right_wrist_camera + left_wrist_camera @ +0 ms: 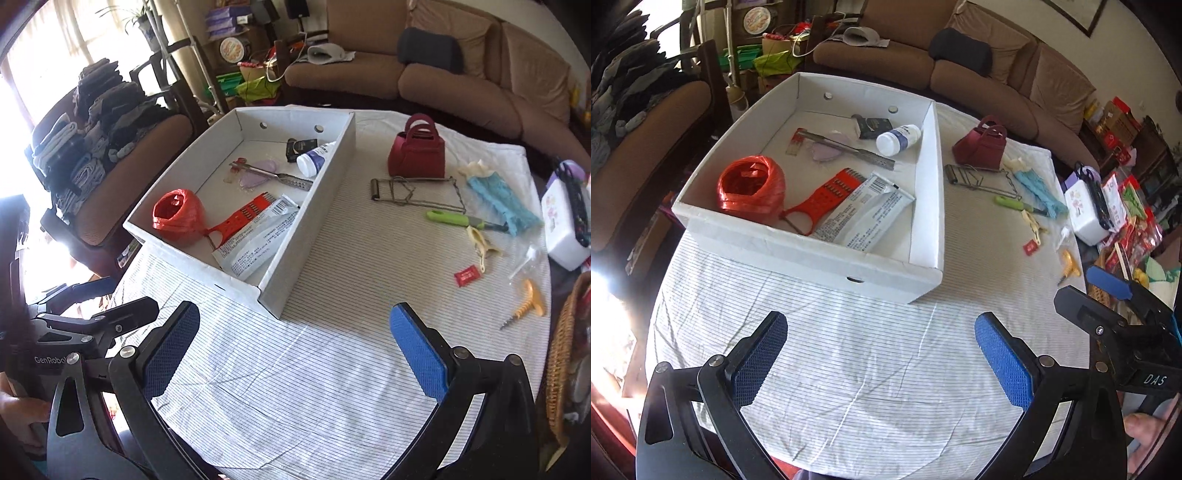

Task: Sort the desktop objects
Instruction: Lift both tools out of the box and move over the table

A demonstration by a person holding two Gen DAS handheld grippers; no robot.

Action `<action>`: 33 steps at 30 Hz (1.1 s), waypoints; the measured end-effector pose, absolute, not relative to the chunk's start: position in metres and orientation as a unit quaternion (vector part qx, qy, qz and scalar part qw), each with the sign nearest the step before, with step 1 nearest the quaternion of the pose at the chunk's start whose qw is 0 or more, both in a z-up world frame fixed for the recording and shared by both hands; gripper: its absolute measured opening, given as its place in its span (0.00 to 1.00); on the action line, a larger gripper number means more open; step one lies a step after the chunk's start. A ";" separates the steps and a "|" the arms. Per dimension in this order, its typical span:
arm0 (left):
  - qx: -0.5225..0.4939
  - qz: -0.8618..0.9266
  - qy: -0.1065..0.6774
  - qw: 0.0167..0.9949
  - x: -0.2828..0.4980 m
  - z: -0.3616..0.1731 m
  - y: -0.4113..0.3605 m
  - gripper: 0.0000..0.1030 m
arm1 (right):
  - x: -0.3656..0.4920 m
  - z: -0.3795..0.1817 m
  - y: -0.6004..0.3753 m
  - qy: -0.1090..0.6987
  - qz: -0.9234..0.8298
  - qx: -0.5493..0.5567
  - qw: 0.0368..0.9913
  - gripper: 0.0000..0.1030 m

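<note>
A white cardboard box [925, 206] [314, 221] sits on the striped tablecloth. It holds a red string ball [751, 190] [177, 212], a red grater [831, 195], a white tube [871, 214] [258, 243], a metal file [849, 149], a white bottle [897, 138] [316, 157] and a dark card. Loose on the cloth to the right lie a red mini bag [980, 142] [415, 149], a wire tool [413, 192], a green-handled tool [454, 218], a blue cloth [500, 199], a clip, a red packet [467, 275] and a corkscrew [526, 301]. My left gripper [881, 358] and right gripper [295, 350] are open and empty above the near cloth.
A white container [565, 225] [1084, 212] and a wicker basket [561, 365] stand at the table's right edge. Packets pile up at the right in the left wrist view [1126, 221]. A brown sofa [461, 74] is behind, and a chair with folded clothes [92, 140] to the left.
</note>
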State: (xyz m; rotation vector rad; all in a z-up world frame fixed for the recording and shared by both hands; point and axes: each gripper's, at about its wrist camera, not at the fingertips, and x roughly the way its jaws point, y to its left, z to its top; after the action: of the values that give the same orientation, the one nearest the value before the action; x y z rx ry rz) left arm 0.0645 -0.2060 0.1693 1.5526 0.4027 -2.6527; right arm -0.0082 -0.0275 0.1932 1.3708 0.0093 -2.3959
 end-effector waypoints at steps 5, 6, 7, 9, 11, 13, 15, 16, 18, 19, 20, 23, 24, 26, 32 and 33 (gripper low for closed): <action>0.481 -0.874 0.064 -0.012 0.068 0.168 -0.145 1.00 | 0.003 0.167 0.027 -0.009 -0.856 0.493 0.157 1.00; 0.478 -0.877 0.050 -0.018 0.068 0.167 -0.131 1.00 | 0.004 0.162 0.039 -0.011 -0.857 0.494 0.148 1.00; 0.475 -0.879 0.041 -0.029 0.067 0.166 -0.118 1.00 | 0.004 0.156 0.050 -0.014 -0.857 0.496 0.139 1.00; 0.471 -0.880 0.031 -0.048 0.064 0.161 -0.094 1.00 | 0.003 0.144 0.075 -0.021 -0.857 0.501 0.122 1.00; 0.468 -0.881 0.022 -0.068 0.059 0.154 -0.071 1.00 | 0.001 0.132 0.101 -0.029 -0.856 0.506 0.102 1.00; 0.468 -0.880 0.007 -0.075 0.052 0.144 -0.052 1.00 | 0.000 0.122 0.122 -0.025 -0.860 0.503 0.080 1.00; 0.469 -0.879 0.000 -0.082 0.043 0.133 -0.036 1.00 | -0.001 0.113 0.139 -0.010 -0.866 0.496 0.069 1.00; 0.470 -0.879 -0.002 -0.084 0.038 0.127 -0.030 1.00 | -0.002 0.108 0.145 -0.007 -0.868 0.493 0.067 1.00; 0.469 -0.879 -0.003 -0.088 0.028 0.116 -0.021 1.00 | -0.006 0.099 0.159 -0.015 -0.870 0.488 0.070 1.00; 0.468 -0.879 -0.004 -0.091 0.021 0.111 -0.017 1.00 | -0.009 0.094 0.165 -0.021 -0.870 0.487 0.072 1.00; 0.467 -0.880 -0.006 -0.089 0.016 0.106 -0.013 1.00 | -0.012 0.090 0.170 -0.027 -0.870 0.486 0.073 1.00; 0.472 -0.878 -0.003 -0.081 -0.006 0.090 -0.008 1.00 | -0.026 0.076 0.182 -0.033 -0.870 0.488 0.067 1.00; 0.474 -0.877 0.002 -0.081 -0.013 0.086 -0.008 1.00 | -0.031 0.072 0.186 -0.038 -0.870 0.487 0.068 1.00; 0.476 -0.876 0.009 -0.080 -0.028 0.078 -0.007 1.00 | -0.039 0.068 0.194 -0.052 -0.872 0.480 0.077 1.00; 0.471 -0.876 0.023 -0.100 -0.069 0.067 -0.003 1.00 | -0.077 0.063 0.207 -0.070 -0.872 0.469 0.123 1.00; 0.470 -0.876 0.027 -0.101 -0.076 0.065 -0.003 1.00 | -0.086 0.062 0.209 -0.069 -0.871 0.469 0.128 1.00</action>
State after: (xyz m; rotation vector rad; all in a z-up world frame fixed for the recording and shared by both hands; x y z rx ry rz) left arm -0.0758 -0.0028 0.0653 1.5815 0.0901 -2.9456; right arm -0.0860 0.2086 0.0622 1.3651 -0.1994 -2.5335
